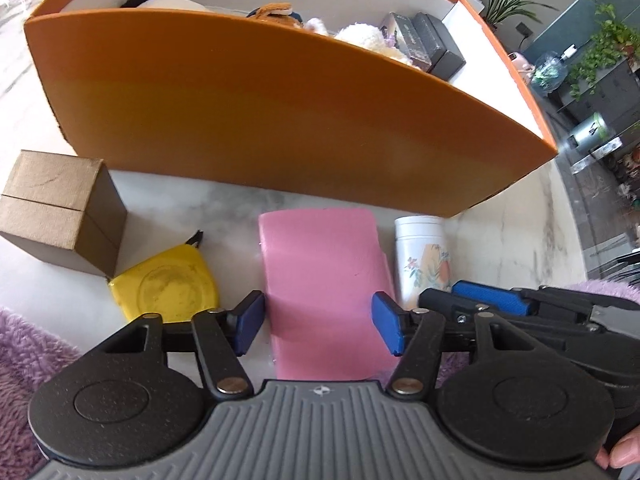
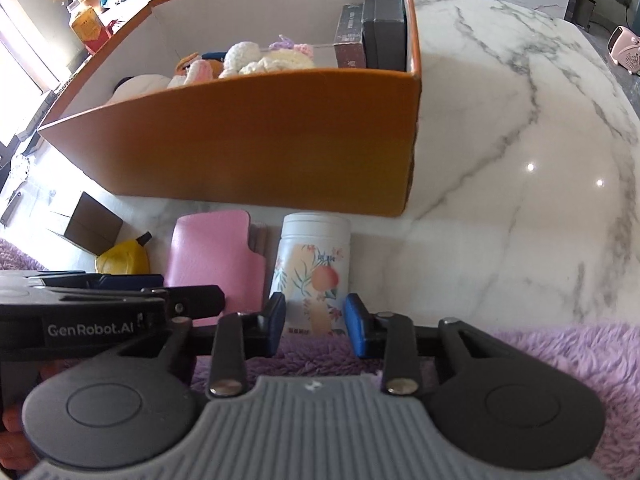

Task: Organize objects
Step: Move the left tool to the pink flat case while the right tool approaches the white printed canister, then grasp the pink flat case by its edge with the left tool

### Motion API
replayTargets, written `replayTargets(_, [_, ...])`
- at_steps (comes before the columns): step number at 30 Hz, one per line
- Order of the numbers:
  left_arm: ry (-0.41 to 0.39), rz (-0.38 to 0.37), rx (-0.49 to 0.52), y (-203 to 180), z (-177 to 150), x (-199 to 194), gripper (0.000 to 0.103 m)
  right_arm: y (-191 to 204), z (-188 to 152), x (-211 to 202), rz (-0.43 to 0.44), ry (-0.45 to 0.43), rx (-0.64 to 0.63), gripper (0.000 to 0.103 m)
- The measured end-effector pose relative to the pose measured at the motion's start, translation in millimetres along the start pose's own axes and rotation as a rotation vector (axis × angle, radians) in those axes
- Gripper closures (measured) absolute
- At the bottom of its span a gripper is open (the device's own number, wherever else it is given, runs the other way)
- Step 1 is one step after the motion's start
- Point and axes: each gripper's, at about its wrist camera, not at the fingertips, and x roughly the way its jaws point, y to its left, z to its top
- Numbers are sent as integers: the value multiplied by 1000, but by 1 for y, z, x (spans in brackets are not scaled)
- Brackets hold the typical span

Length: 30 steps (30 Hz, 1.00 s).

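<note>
A pink case (image 1: 324, 280) lies flat on the marble table in front of a big orange box (image 1: 256, 120). My left gripper (image 1: 319, 326) is open, its pads on either side of the case's near end. A white floral canister (image 2: 314, 268) lies on its side to the right of the pink case (image 2: 216, 256). My right gripper (image 2: 316, 328) is open, its pads flanking the canister's near end. A yellow tape measure (image 1: 168, 286) and a brown cardboard box (image 1: 60, 212) lie to the left. The canister also shows in the left wrist view (image 1: 424, 256).
The orange box (image 2: 256, 152) holds plush toys (image 2: 256, 60) and dark boxes (image 2: 372, 36). A purple fluffy mat (image 2: 560, 360) covers the table's near edge. The marble table (image 2: 520, 140) stretches to the right of the box. A pink device (image 2: 628, 50) stands at the far right.
</note>
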Motion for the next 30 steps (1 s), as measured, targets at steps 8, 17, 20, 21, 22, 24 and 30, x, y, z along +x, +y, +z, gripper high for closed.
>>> replayTargets(8, [-1,-4,-24,0,6,-4,52,3,0,1,-3,8,-20,63])
replayTargets(17, [-51,-3,10,-8,7,-22,73,3,0,1,-6,4,-19,63])
replayTargets(20, [-60,-28,5,-11,7,-29,73,2,0,1,-3,3,-13,63])
replayTargets(21, [-63,-35,1,-12,7,-31,73,1,0,1,-1,3,-11,63])
replayTargets(22, [-68,-42,3,-13,7,-33,73,0,0,1,1,3,-6,64])
replayTargets(24, [-75,-54,3,-16,7,-35,73,-1,1,0,7,3,4,64])
replayTargets(30, [-108,-118,29,-24,6,-42,78,-4,0,-3,10,-10,22,65])
